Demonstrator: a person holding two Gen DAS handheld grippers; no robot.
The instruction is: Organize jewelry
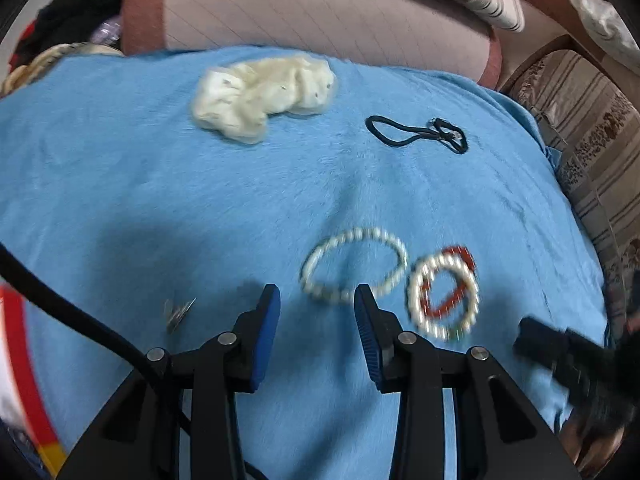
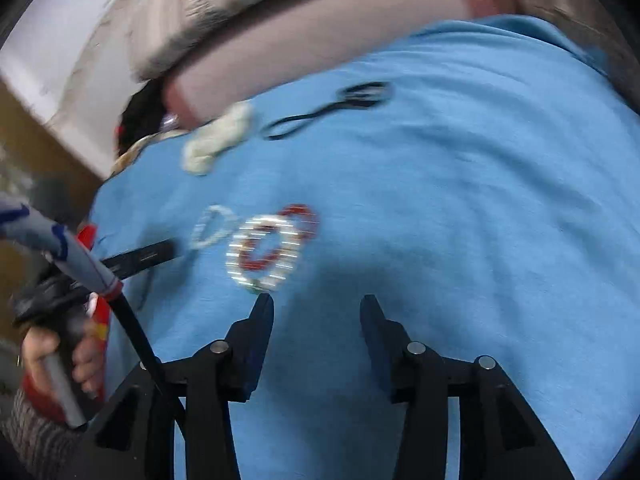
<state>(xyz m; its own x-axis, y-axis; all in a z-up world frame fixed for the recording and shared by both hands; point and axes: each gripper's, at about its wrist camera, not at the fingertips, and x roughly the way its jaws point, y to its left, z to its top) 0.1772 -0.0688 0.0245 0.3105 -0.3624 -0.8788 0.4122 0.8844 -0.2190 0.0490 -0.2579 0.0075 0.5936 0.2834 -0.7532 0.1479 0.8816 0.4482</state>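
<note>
On the blue cloth (image 1: 120, 168) lie a white pearl bracelet (image 1: 352, 265), and to its right a second pearl bracelet (image 1: 442, 294) overlapping a red bead bracelet (image 1: 462, 256). A small silver piece (image 1: 178, 312) lies to the left. My left gripper (image 1: 316, 300) is open and empty, its right finger just in front of the pearl bracelet. In the blurred right wrist view, my right gripper (image 2: 316, 308) is open and empty, just below the pearl-and-red bracelets (image 2: 266, 248); the single pearl bracelet (image 2: 212, 226) lies left of them.
A cream scrunchie (image 1: 264, 98) and a black hair tie (image 1: 418, 134) lie at the far side of the cloth. A pink cushion (image 1: 320, 12) lies behind. The other gripper's black tip (image 1: 552, 344) shows at right. A red-rimmed container (image 1: 20, 344) is at left.
</note>
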